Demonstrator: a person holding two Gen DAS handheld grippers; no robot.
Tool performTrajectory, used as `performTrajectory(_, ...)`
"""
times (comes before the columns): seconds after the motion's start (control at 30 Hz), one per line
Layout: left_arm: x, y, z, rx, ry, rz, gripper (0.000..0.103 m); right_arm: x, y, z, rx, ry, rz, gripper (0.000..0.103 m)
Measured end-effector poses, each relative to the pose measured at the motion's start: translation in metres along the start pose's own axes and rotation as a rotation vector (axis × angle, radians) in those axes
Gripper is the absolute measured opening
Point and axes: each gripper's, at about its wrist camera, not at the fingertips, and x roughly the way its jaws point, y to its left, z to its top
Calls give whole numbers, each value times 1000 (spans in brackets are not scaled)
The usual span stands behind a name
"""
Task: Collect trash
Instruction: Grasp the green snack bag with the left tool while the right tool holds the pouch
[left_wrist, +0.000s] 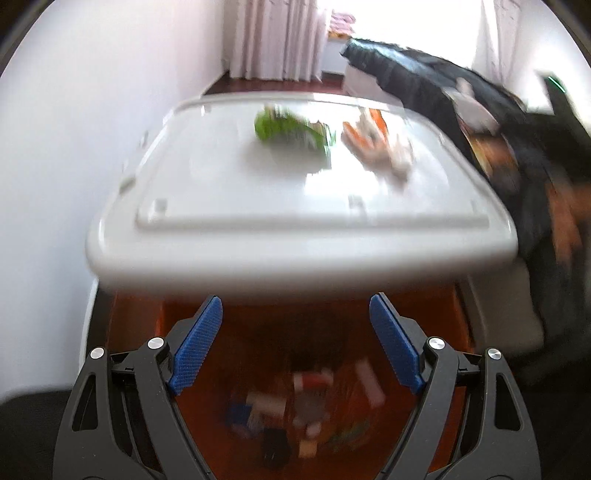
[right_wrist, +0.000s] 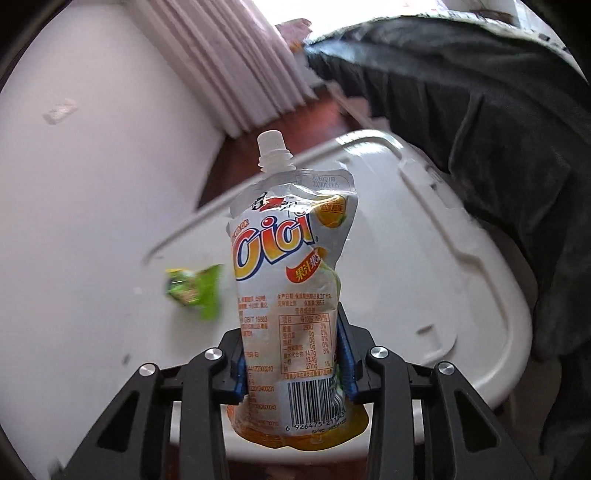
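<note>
The right gripper (right_wrist: 291, 363) has its 2 blue pads (right_wrist: 345, 354) pressed against the sides of a jelly drink pouch (right_wrist: 291, 266), which stands upright between them with its white spout on top and its barcode low on the front. The pouch is lifted clear of the white plastic lid (right_wrist: 424, 266) behind it.

The left gripper (left_wrist: 295, 332) has nothing in it, its jaws spread wide, the blue fingers (left_wrist: 197, 343) well apart. It hangs over an orange bin (left_wrist: 436, 332) whose bottom holds blurred wrappers and small boxes (left_wrist: 314, 410). Just beyond the bin is the near edge of the same white plastic lid (left_wrist: 295, 236).

On the lid's far half lies a green snack wrapper (left_wrist: 291, 131); just to the right of it in the left wrist view lies a crumpled orange-and-white wrapper (left_wrist: 373, 142), blurred. A dark garment (left_wrist: 524, 155) drapes along the lid's right side. Past the lid's far edge hang pale pink curtains (left_wrist: 277, 37) by a white wall (left_wrist: 74, 129).
</note>
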Motion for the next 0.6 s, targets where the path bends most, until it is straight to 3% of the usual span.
performTrajectory(0.17,35,-11,96,-71,-67,-3,80,4,6,-6,-31,5,39,37)
performTrajectory(0.27,66,-12,140,-154,-74,54,80,1,10,-1,-56,-3,41,37)
performTrajectory(0.47,123,-10,186,-275,-72,168,80,-17,10,9,-71,-57,61,38)
performTrajectory(0.6,155,-10,198,-320,-52,219,80,-20,7,10,-61,-51,75,38)
